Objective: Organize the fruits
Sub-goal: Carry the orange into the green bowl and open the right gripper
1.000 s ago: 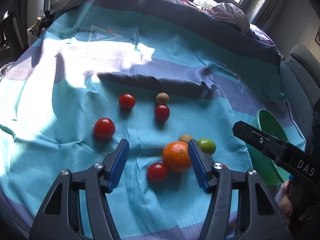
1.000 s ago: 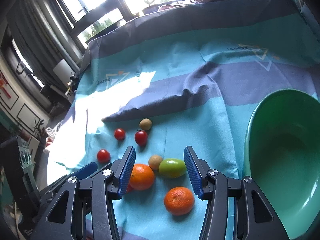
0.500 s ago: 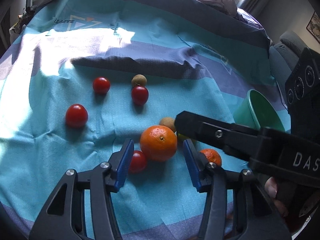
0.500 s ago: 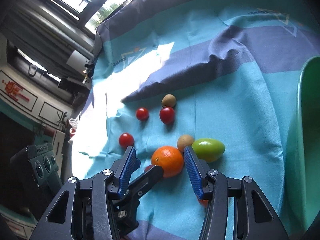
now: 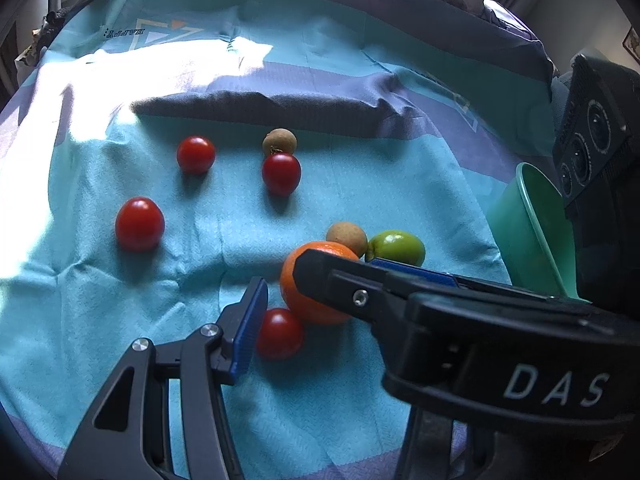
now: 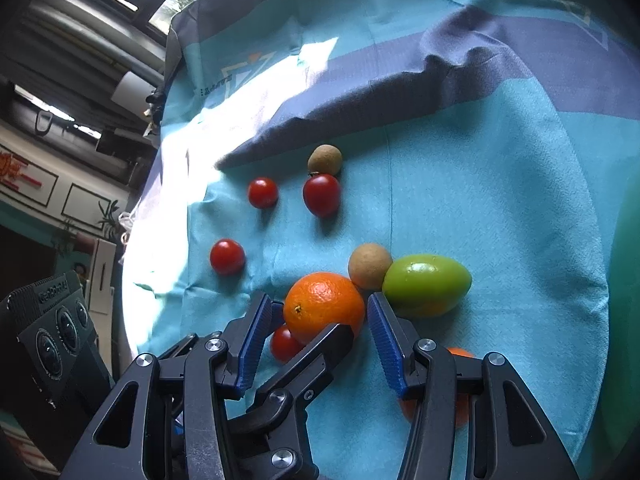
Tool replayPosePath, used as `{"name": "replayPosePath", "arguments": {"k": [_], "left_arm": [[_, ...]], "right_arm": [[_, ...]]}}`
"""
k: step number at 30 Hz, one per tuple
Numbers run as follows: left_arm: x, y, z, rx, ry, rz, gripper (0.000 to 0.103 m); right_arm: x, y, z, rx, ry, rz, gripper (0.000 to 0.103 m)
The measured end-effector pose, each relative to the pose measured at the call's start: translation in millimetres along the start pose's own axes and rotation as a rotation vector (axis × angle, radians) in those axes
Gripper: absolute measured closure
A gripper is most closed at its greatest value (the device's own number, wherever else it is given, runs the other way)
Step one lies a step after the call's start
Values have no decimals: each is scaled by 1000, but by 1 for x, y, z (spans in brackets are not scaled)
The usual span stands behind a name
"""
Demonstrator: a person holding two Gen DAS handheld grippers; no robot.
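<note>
Currently the step in hand is the approach to a first fruit: both claws converge on the large orange (image 6: pixel 324 306), which lies on the teal cloth (image 5: pixel 360 184) among the scattered fruit. The right claw (image 6: pixel 316 334) is released, its blue pads standing either side of the orange without pressing on it. The left claw (image 5: pixel 316 312) is also unclenched; one of its fingers crosses in front of the orange in the right wrist view, and a cherry tomato (image 5: pixel 279 334) sits just beside its left pad. Only one claw should take the orange, judging by the crowding; the next move calls for the other to draw clear, and for the pads to close squarely on the round skin so that it does not roll against the brown fruit (image 6: pixel 369 266) and green fruit (image 6: pixel 426 288) touching behind it. The green bowl (image 5: pixel 532 232) stands at the right, well apart from the tomatoes; the part of its interior that shows holds nothing. A second orange (image 6: pixel 460 354) lies mostly hidden under the right claw.
</note>
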State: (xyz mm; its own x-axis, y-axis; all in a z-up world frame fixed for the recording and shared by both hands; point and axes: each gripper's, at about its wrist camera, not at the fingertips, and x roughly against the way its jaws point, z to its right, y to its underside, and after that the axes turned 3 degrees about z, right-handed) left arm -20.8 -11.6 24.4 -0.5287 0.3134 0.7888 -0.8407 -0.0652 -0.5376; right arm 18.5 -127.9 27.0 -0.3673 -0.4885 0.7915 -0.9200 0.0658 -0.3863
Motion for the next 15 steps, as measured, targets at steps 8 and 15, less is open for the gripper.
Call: {"name": "replayPosePath", "arguments": {"k": [8, 15], "left_arm": [[-10, -1, 4, -9, 10, -22, 54], [2, -1, 8, -28, -4, 29, 58]], "right_arm": [[-7, 0, -1, 20, 17, -10, 49], [-1, 5, -1, 30, -13, 16, 55]]}}
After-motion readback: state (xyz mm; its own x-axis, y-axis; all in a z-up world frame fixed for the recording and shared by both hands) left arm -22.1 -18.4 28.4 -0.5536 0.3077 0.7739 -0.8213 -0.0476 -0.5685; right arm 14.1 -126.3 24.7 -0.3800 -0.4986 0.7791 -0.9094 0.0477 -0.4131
